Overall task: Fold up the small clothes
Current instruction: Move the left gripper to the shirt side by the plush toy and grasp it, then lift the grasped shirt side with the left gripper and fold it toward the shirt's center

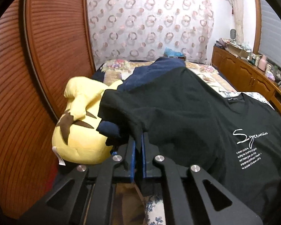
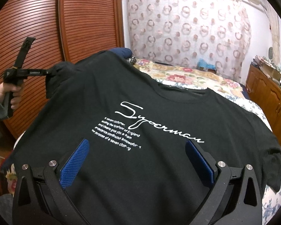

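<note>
The black T-shirt (image 2: 159,112) is lying print-up across the floral bedspread (image 2: 187,75), one sleeve lifted off it. The left gripper (image 1: 138,142) is pinching that sleeve's edge between closed blue pads, beside a yellow plush toy (image 1: 78,136) and navy garment (image 1: 149,73). The right gripper (image 2: 136,161) is hovering wide apart over the shirt's lower front, holding nothing. The wooden wardrobe (image 2: 46,28) is standing close on the left.

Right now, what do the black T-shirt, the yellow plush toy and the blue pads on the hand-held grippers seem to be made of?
Black T-shirt: soft matte knit, probably cotton jersey; it drapes and creases, with white printed lettering.
Yellow plush toy: short-pile plush fabric, stuffed; rounded shape, stitched brown patches, sewn white tag.
Blue pads: likely rubber or soft plastic; a fine knurled grid shows on the right hand-held gripper.
</note>
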### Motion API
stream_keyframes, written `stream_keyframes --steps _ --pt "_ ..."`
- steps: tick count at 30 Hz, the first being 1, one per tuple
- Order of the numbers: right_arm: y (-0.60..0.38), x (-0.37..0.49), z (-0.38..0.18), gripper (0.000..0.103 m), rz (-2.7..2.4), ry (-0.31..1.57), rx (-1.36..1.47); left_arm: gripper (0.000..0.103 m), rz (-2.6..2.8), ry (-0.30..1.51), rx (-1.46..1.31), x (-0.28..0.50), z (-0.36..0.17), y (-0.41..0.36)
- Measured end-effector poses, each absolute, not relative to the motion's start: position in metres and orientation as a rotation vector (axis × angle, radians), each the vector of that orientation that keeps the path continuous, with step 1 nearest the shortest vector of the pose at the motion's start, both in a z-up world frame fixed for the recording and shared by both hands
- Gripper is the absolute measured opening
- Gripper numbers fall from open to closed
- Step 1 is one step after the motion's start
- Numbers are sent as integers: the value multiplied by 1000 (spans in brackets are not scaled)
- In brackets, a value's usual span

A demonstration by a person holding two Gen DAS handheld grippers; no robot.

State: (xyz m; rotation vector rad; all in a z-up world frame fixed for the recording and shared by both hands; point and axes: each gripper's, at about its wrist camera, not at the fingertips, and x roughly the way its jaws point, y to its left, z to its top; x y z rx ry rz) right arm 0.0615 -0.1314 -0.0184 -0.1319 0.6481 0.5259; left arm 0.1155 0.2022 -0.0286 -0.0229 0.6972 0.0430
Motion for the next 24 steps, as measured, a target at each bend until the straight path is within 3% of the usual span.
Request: stream_keyframes --steps 10,20,24 --pt "-140 63 -18 103 507 644 -107 0 -55 574 -19 103 27 168" --pt "-164 67 -11 103 463 623 -74 0 -191 598 48 148 51 96" --pt "-171 67 -11 103 452 624 -67 11 -268 631 18 147 49 79"
